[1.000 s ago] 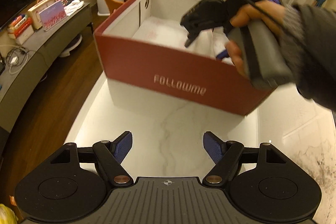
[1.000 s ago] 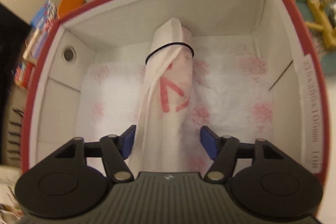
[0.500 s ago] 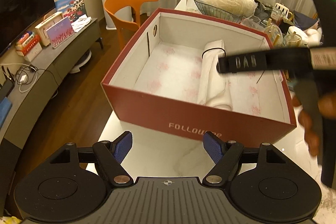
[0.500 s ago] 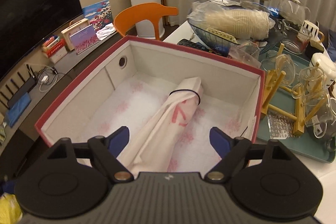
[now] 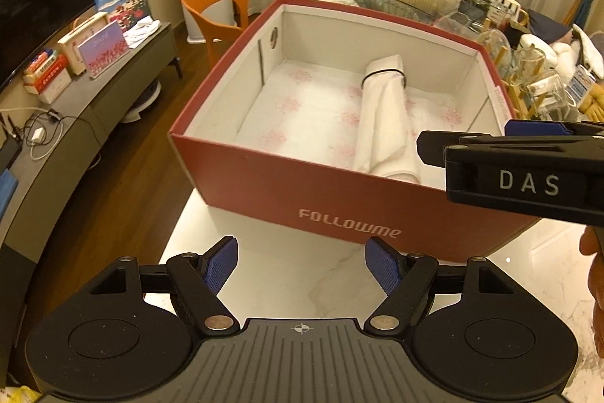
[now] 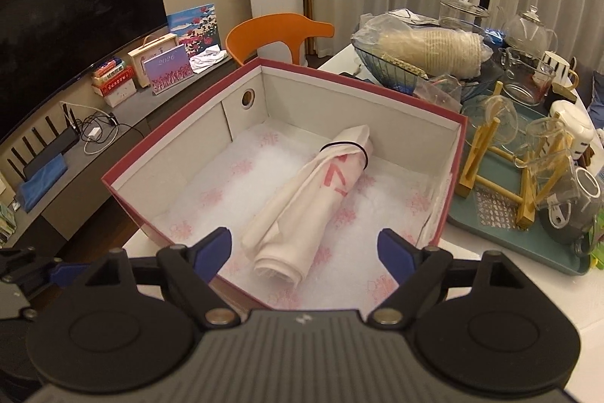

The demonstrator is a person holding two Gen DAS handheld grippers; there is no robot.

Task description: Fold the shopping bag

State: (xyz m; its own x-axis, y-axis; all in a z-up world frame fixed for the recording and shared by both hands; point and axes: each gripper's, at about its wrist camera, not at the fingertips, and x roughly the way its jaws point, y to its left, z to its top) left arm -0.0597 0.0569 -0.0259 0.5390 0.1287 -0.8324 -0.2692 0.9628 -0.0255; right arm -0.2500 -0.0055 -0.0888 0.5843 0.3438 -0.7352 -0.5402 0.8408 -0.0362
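Above a pale marbled worktop (image 5: 287, 274), the left gripper (image 5: 302, 265) hangs with its 2 blue-padded fingers spread wide and nothing between them, short of the red box (image 5: 339, 199) marked FOLLOWME. The right gripper (image 6: 305, 253) hovers at the box's near rim, likewise wide apart and empty, its camera looking down into the open top; in the left view it shows only from the side.

Inside, on tissue lining (image 6: 234, 191) printed with pink motifs, lies the white shopping bag (image 6: 305, 206), rolled into a tight tube with red lettering on it. A thin black elastic band (image 6: 345, 146) circles its far end, evidently to stop the roll springing loose. The bag lies lengthwise, nearer the box's right wall, touching neither gripper.

So the bag already lies folded, bound and boxed, as the task wants. Equally, a rolled bag in a box could be one waiting to be lifted out and reworked; the scene fits both.

Beyond the box stand a wire basket (image 6: 411, 70) of paper cups, glassware on a teal tray (image 6: 502, 233), and an orange chair (image 6: 279, 33).
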